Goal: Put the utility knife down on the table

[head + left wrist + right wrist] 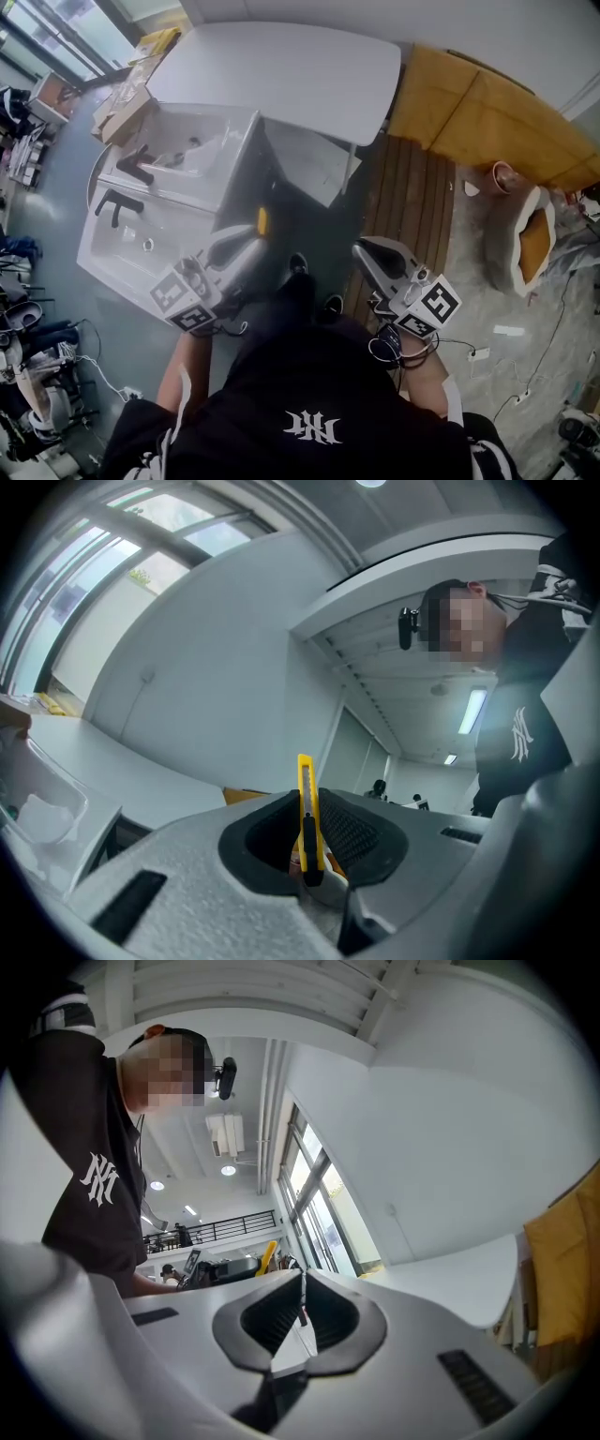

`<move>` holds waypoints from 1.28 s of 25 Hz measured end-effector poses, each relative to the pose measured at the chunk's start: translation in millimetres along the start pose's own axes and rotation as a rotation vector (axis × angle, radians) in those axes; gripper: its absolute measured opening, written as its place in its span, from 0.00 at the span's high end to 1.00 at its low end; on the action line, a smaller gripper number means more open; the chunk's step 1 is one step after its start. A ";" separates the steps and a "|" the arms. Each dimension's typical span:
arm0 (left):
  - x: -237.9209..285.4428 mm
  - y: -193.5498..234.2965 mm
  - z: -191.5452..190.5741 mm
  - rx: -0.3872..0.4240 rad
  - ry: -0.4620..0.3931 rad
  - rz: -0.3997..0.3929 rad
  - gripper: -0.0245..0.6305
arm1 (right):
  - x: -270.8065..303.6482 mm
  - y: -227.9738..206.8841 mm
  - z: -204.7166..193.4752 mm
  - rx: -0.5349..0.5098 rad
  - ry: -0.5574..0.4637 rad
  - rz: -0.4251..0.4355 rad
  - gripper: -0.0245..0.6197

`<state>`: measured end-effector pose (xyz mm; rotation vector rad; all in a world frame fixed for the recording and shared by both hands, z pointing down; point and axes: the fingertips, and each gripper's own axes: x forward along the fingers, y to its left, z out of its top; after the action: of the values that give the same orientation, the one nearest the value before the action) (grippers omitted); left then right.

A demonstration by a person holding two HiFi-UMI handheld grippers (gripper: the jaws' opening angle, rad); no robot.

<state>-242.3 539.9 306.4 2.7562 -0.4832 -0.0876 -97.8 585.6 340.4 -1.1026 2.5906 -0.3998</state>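
Note:
A yellow utility knife point(262, 221) is pinched in my left gripper point(246, 236), at the middle left of the head view and short of the white table point(281, 66). In the left gripper view the knife point(307, 808) stands upright between the dark pads, with my left gripper point(309, 803) shut on it and tilted up toward the ceiling. My right gripper point(366, 251) hangs at the middle right over the wooden planks. Its jaws meet in the right gripper view, where my right gripper point(304, 1277) holds nothing. The knife point(270, 1252) also shows small in that view.
Two white washbasins point(178, 159) with black faucets sit left of me, below the table. A cardboard box point(127, 98) lies at the table's left end. Yellow mats point(487, 112), wooden planks point(403, 206), a sack point(534, 239) and floor cables fill the right side.

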 end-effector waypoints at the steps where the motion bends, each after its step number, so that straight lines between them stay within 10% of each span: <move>1: 3.5 8.2 2.6 0.000 -0.004 0.003 0.87 | 4.2 -7.9 1.7 -0.005 -0.003 -0.008 0.95; 21: 97.6 256.4 79.5 -0.018 -0.105 -0.034 0.87 | 183.6 -196.3 75.9 -0.139 0.056 -0.110 0.95; 32: 188.8 322.8 97.8 -0.005 -0.090 0.039 0.87 | 226.8 -314.1 102.8 -0.124 0.064 -0.029 0.95</move>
<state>-179.4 158.9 324.0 2.7458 -0.5591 -0.2039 -5.4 195.9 324.1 -1.1878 2.6898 -0.2891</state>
